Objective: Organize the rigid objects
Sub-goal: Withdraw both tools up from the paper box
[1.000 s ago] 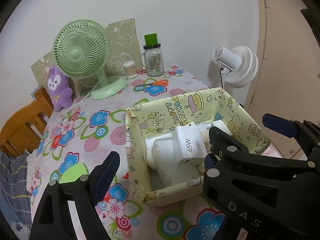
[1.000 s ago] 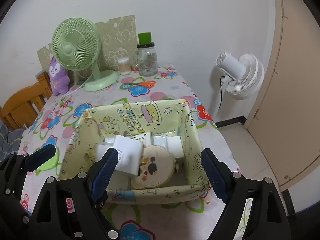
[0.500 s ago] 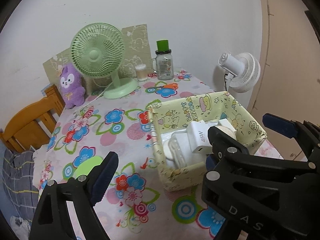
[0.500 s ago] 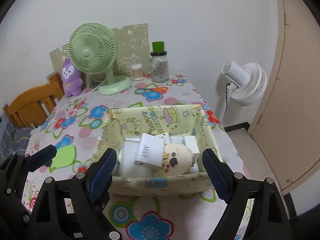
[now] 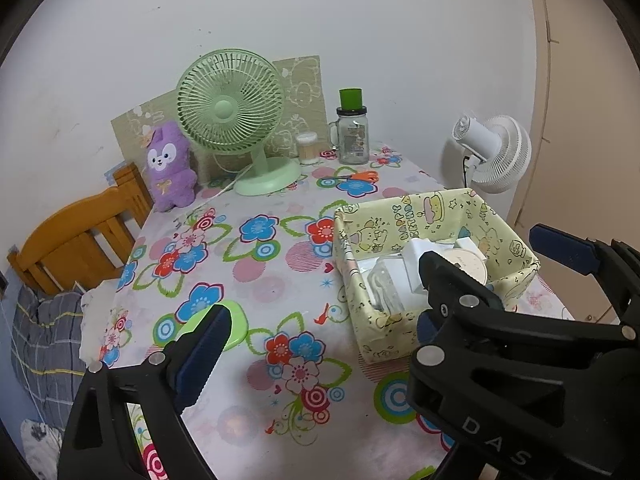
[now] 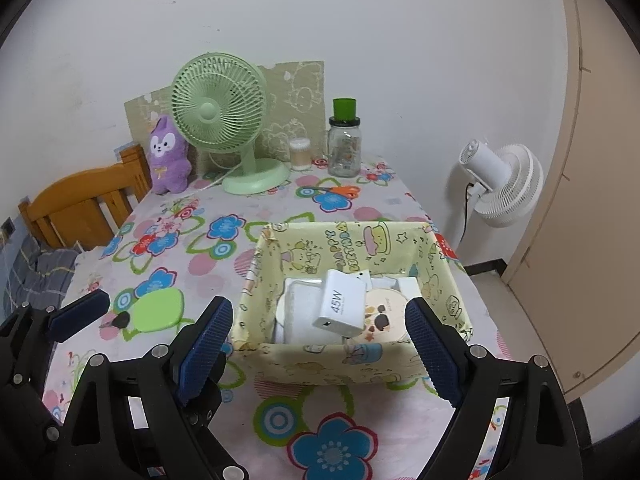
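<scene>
A yellow cartoon-print basket [image 6: 352,248] [image 5: 400,216] stands near the table's right edge. In it lie a white 45W charger [image 6: 340,304], a round cartoon compact [image 6: 380,316], white boxes and a clear packet. My right gripper [image 6: 320,348] hangs open in front of the basket and holds nothing. My left gripper [image 5: 316,332] is to the left of it, over the flowered cloth. Its jaws are opening with nothing between them. The right gripper's black body [image 5: 496,256] hides the left gripper's right finger. A flat lime-green piece [image 6: 156,312] [image 5: 224,328] lies on the cloth, left of the basket.
At the back stand a green desk fan [image 5: 230,106], a purple plush [image 5: 168,164], a swab tub [image 5: 306,148] and a green-lidded glass jar [image 5: 352,132]. Orange scissors [image 5: 356,176] lie near them. A wooden chair [image 5: 76,236] stands left, a white floor fan [image 6: 500,176] right.
Both grippers have drawn back and up from the basket, which now looks smaller and farther off. The left jaws stand a little wider. The things in the basket have not moved.
</scene>
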A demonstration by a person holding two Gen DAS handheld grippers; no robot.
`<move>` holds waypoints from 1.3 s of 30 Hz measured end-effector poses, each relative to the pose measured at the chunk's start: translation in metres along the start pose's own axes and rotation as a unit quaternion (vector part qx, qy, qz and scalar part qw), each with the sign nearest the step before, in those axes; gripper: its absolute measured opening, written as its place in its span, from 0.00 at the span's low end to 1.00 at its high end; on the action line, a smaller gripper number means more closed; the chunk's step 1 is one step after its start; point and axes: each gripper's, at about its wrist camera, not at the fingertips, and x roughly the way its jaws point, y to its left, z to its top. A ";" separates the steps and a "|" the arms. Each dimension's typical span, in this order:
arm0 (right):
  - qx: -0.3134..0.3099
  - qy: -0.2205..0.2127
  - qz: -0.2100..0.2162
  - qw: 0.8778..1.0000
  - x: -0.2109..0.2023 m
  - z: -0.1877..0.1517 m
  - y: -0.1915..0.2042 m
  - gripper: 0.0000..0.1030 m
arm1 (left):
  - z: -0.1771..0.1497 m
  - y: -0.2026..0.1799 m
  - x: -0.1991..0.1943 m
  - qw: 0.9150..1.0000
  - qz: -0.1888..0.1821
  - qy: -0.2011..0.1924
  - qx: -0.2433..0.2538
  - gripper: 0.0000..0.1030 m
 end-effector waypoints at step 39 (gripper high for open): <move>-0.029 -0.022 0.013 0.999 -0.004 -0.006 0.065 0.99 | -0.026 0.070 -0.008 0.999 0.007 -0.012 -0.047 1.00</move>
